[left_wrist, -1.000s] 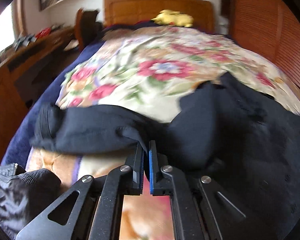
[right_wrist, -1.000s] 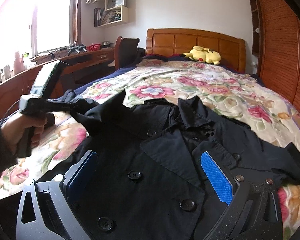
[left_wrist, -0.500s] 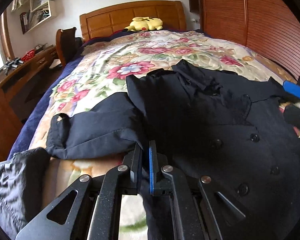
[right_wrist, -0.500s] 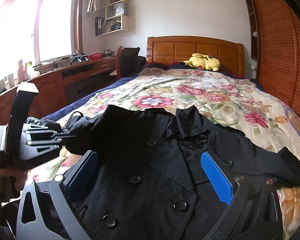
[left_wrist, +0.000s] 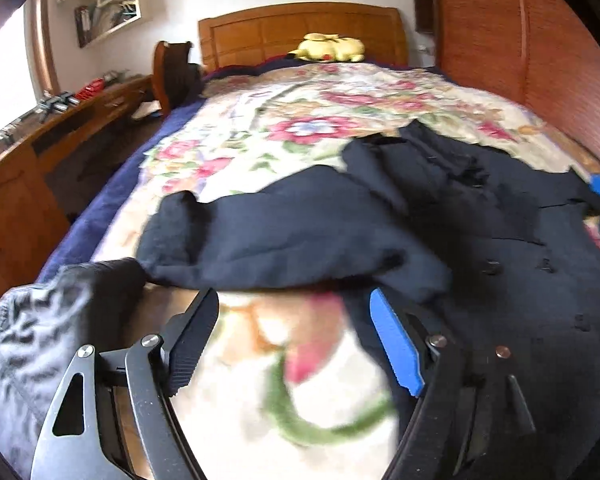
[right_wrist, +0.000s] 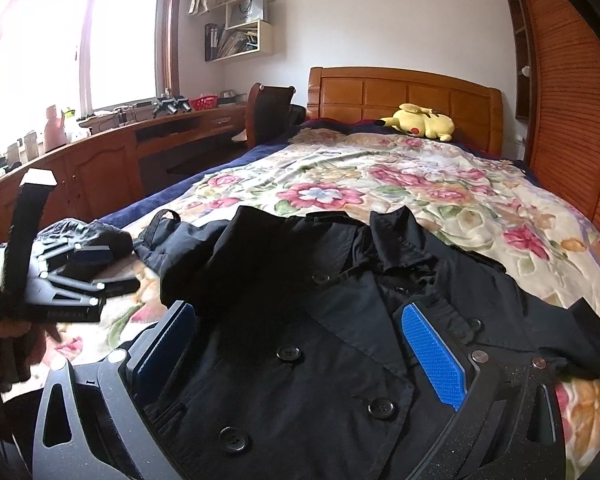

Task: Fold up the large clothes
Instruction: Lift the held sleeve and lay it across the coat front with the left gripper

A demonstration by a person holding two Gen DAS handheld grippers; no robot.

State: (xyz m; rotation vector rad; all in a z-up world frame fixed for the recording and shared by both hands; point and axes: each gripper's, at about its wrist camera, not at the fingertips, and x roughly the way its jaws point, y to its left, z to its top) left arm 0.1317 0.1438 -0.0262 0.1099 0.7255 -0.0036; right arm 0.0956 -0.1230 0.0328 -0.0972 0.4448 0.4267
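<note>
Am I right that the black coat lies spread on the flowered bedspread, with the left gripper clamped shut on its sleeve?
Not quite. The black coat does lie spread on the flowered bedspread, but the left gripper is open: the left wrist view shows its fingers apart, with only bedspread between them, and the sleeve lying free ahead.

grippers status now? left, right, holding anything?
Left gripper: open, holding nothing, above the bedspread beside the coat sleeve.
Right gripper: open, empty, over the black coat.

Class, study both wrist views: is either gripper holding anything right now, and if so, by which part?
Nothing is held. The left gripper is open over the bedspread beside the coat's sleeve; the right gripper is open above the black coat.
</note>
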